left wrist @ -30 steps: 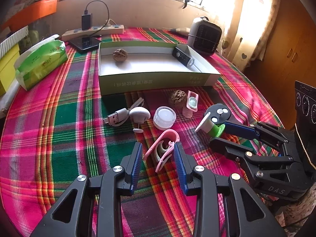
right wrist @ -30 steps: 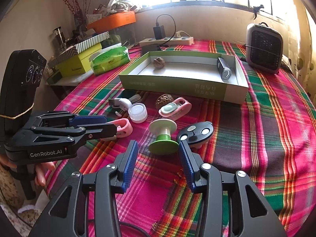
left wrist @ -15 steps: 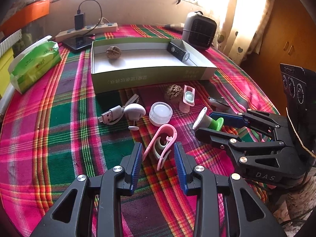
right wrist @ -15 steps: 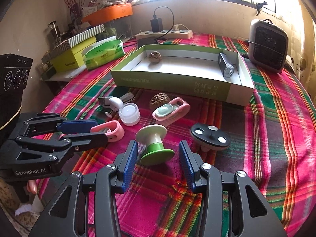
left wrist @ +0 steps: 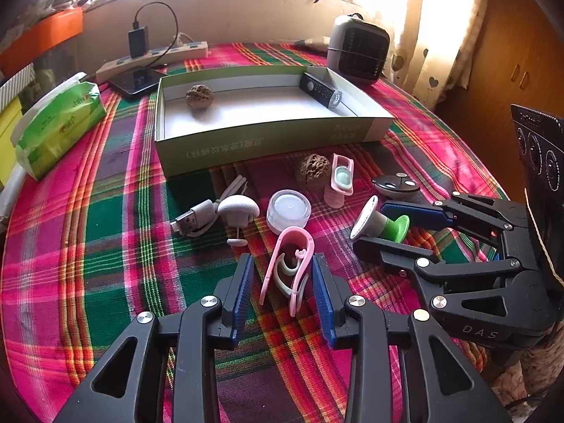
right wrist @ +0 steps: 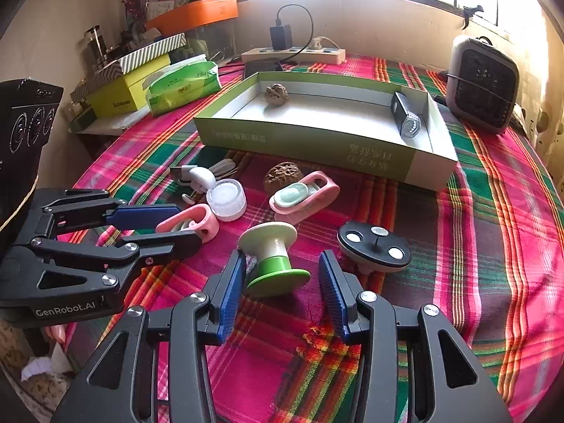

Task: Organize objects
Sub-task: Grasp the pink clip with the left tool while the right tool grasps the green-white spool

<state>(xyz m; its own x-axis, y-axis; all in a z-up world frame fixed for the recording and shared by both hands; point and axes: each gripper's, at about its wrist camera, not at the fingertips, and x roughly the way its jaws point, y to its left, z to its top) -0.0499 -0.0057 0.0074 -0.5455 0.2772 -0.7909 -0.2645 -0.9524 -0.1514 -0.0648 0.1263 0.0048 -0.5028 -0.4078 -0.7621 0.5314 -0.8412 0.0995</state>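
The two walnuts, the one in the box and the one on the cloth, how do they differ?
The walnut in the box lies on the white floor of the green box, near its far left corner; the walnut on the cloth sits outside, in front of the box. The boxed one lies alone; the other sits right beside a pink case. Both are brown, wrinkled and look about the same size.

Both hand-held grippers (left wrist: 282,275) (right wrist: 282,275) open
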